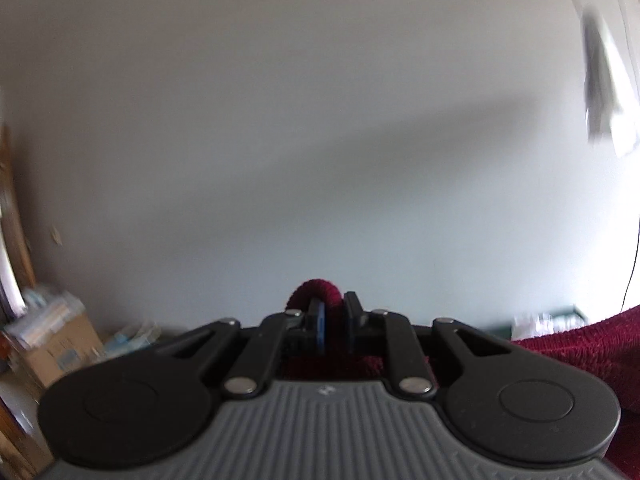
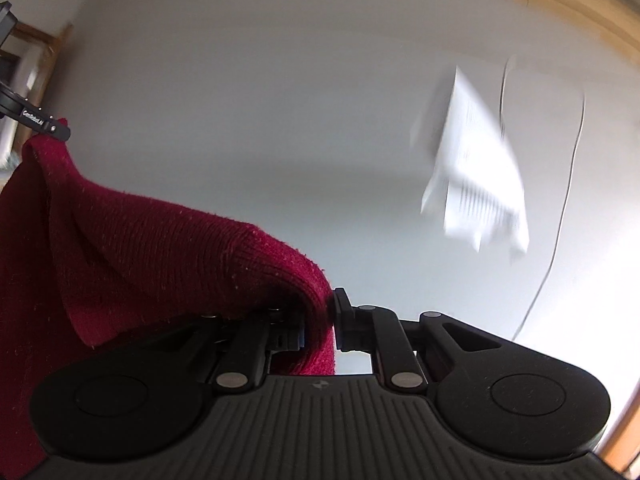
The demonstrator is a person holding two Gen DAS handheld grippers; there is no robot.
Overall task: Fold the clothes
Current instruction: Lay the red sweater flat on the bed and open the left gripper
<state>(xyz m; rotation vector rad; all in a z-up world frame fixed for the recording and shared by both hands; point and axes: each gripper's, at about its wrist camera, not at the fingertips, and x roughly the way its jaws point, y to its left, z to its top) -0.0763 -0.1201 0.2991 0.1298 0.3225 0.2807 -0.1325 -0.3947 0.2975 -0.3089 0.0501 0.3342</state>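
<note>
A plain white wall (image 1: 320,100) fills the background in both views. The dark red knitted garment (image 2: 152,248) hangs in the air in front of it, stretched between the two grippers, and blocks the lower left of the right wrist view. On the wall to the right hangs a blurred white paper sheet (image 2: 476,160), with a thin white cable (image 2: 560,220) beside it. Far left, low down, stands a cardboard box (image 1: 60,344) holding blurred pale packets. The right gripper (image 2: 320,320) is narrow, pinching the garment's edge; the left gripper (image 1: 334,320) is narrow too, clamping a red fold.
</note>
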